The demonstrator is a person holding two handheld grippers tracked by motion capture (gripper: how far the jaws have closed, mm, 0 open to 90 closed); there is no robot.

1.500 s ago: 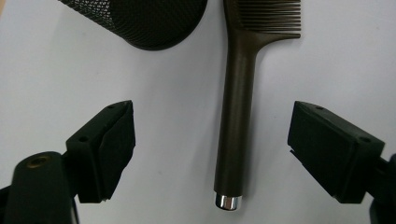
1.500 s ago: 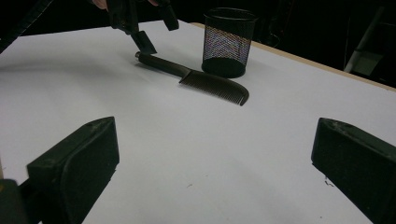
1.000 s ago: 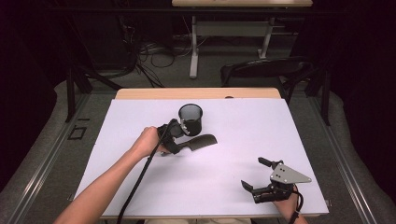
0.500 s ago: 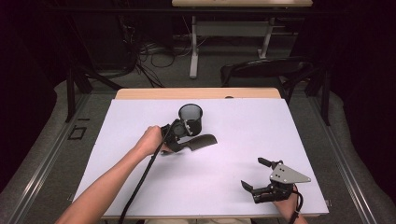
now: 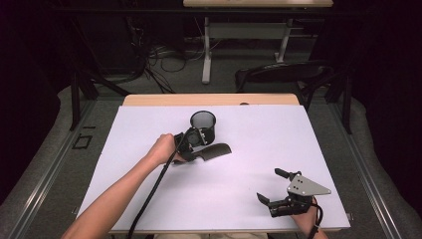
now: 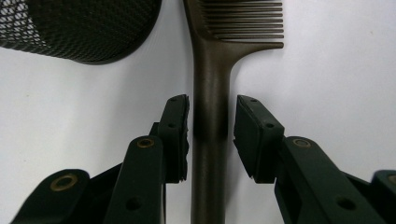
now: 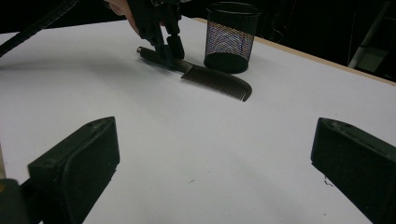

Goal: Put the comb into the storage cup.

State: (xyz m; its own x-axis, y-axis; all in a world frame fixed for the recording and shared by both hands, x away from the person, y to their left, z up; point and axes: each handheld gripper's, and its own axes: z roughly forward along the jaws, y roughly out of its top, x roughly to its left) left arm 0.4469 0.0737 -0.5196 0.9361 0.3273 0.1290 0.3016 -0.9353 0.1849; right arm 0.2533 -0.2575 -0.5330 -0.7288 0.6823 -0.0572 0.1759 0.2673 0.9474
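A dark brown comb (image 5: 215,151) lies flat on the white table sheet (image 5: 278,134), teeth end to the right, just in front of a black mesh cup (image 5: 203,124). My left gripper (image 5: 196,149) points down over the comb's handle. In the left gripper view the handle (image 6: 212,93) runs between the two pads (image 6: 176,126). The jaws have just been closing on it; a sliver of gap still shows at the right pad. My right gripper (image 5: 268,184) rests near the front right edge, wide open and holding nothing. From there I see the comb (image 7: 217,80), the cup (image 7: 232,37) and the left gripper (image 7: 163,46).
The mesh cup (image 6: 84,28) stands upright, close to the comb's teeth. The left gripper's cable (image 5: 149,199) trails back along the forearm to the front edge. A dark chair (image 5: 283,74) and desk legs stand beyond the table's far edge.
The left gripper's jaws have drawn in around the comb's handle. Comb, cup and the right gripper have kept their places.
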